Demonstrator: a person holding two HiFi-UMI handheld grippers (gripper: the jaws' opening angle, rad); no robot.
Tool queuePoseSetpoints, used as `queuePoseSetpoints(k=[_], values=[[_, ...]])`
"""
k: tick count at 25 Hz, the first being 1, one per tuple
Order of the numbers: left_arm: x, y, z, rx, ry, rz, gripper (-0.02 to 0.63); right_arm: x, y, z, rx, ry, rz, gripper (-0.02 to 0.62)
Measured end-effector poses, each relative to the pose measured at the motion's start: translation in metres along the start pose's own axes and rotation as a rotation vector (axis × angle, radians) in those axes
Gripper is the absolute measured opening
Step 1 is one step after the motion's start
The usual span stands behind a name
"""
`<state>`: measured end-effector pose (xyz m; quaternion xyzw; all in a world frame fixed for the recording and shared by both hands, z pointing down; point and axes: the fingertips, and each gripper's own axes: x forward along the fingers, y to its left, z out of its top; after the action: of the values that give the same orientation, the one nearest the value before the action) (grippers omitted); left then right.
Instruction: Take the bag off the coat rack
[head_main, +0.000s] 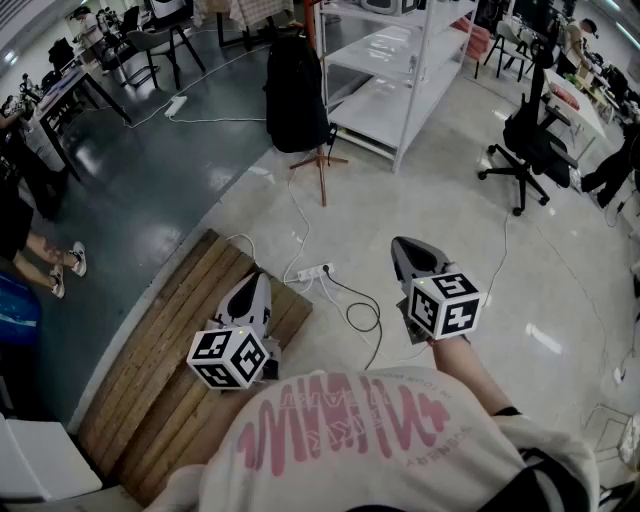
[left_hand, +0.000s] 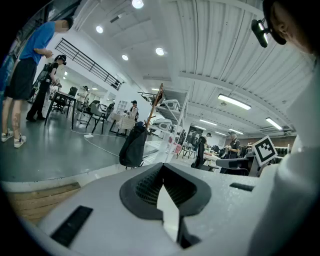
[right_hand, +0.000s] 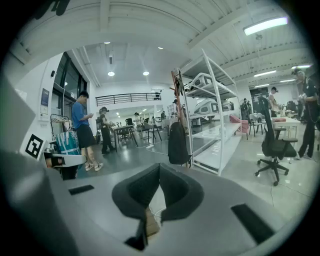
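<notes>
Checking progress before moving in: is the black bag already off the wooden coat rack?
No, the black bag hangs on the wooden coat rack beside the white shelving.

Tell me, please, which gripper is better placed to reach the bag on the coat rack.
Probably right: the right gripper sits further forward, and the bag lines up just above its shut jaws.

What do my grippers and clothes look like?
The left gripper and right gripper are pale grey wedges with black pads. Each carries a white cube with black square markers. The shirt is white with pink lettering.
</notes>
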<state>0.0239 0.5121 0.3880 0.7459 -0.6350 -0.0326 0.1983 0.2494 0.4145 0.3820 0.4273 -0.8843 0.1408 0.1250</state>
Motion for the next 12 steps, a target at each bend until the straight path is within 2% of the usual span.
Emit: queuePoseSetpoints(k=[12], values=[[0.013, 0.034, 0.011, -0.003, -0.001, -0.011, 0.003, 0.029, 0.007, 0.007, 0.016, -0.011, -0.028, 0.006]])
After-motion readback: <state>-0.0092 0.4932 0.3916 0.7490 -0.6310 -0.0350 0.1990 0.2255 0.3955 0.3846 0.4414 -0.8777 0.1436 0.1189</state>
